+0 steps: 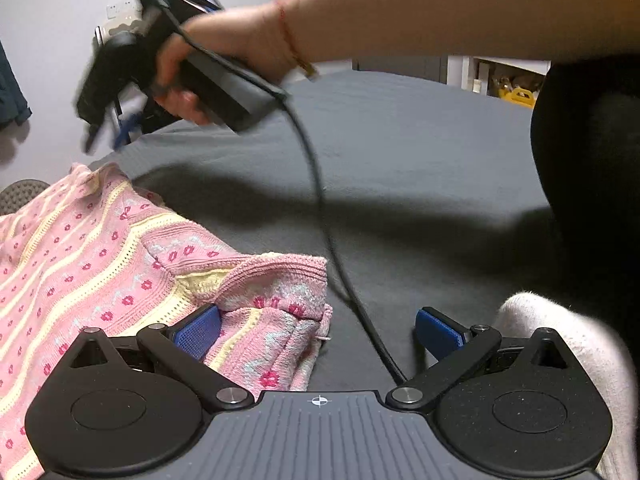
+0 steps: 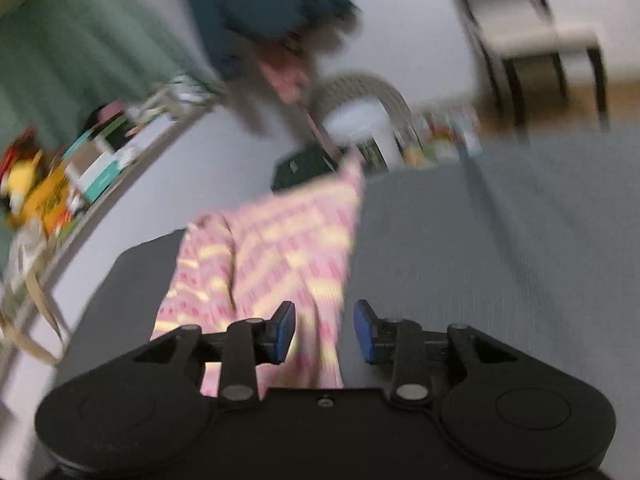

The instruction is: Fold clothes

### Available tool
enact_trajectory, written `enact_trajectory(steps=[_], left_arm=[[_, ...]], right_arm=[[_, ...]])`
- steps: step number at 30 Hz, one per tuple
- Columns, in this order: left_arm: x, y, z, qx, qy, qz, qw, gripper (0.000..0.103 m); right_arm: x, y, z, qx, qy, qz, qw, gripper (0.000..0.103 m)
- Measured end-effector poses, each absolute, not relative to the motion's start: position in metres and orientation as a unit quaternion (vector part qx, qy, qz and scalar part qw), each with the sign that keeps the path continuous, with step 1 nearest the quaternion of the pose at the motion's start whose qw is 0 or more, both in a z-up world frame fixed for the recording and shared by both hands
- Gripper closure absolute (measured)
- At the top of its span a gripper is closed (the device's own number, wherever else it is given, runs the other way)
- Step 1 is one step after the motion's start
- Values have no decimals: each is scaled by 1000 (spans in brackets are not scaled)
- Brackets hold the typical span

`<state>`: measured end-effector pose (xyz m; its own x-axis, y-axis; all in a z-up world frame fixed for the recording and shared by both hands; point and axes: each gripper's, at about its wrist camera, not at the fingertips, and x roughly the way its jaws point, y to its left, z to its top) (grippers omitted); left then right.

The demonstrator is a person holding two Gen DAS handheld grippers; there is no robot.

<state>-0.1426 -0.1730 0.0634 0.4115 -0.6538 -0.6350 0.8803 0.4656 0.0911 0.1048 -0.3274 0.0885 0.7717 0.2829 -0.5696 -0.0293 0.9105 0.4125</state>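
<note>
A pink knitted garment [image 1: 100,264] with yellow stripes and red flowers lies on the grey bed sheet [image 1: 400,160], to the left in the left wrist view. My left gripper [image 1: 318,332] stands wide open low over the sheet. Its left pad [image 1: 198,330] sits against the garment's folded edge, and its right pad hangs over bare sheet. A person's hand [image 1: 180,80] holds the right gripper above the garment's far end. The right wrist view is blurred. There my right gripper [image 2: 325,332] is open, and a strip of the garment [image 2: 272,248] runs between its pads without being pressed.
A black cable [image 1: 320,200] trails across the sheet toward my left gripper. A white-socked foot [image 1: 560,340] and the person's dark-clothed body [image 1: 592,160] are at the right. Past the bed stand a cluttered shelf [image 2: 80,168], a white bin [image 2: 360,120] and a hanging dark blue cloth [image 2: 260,0].
</note>
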Motion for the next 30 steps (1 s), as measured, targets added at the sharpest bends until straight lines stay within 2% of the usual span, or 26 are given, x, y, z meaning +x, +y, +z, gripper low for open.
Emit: enact_trajectory(steps=[4, 12, 23, 25, 27, 30], left_arm=[[-138, -167, 65, 194, 271, -478, 813, 0], [-121, -169, 60, 164, 276, -489, 811, 0], [-115, -171, 52, 151, 270, -490, 815, 0], [-115, -171, 52, 152, 269, -490, 815, 0], [-116, -173, 52, 154, 268, -489, 816, 0], [-118, -176, 53, 158, 266, -487, 817, 0]], right_arm=[[165, -282, 106, 92, 339, 131, 927, 71], [269, -193, 84, -87, 387, 165, 903, 71], [315, -144, 62, -96, 385, 208, 894, 76], [316, -140, 61, -100, 382, 214, 893, 89], [315, -137, 61, -108, 380, 224, 891, 97], [312, -135, 67, -133, 367, 216, 895, 98]])
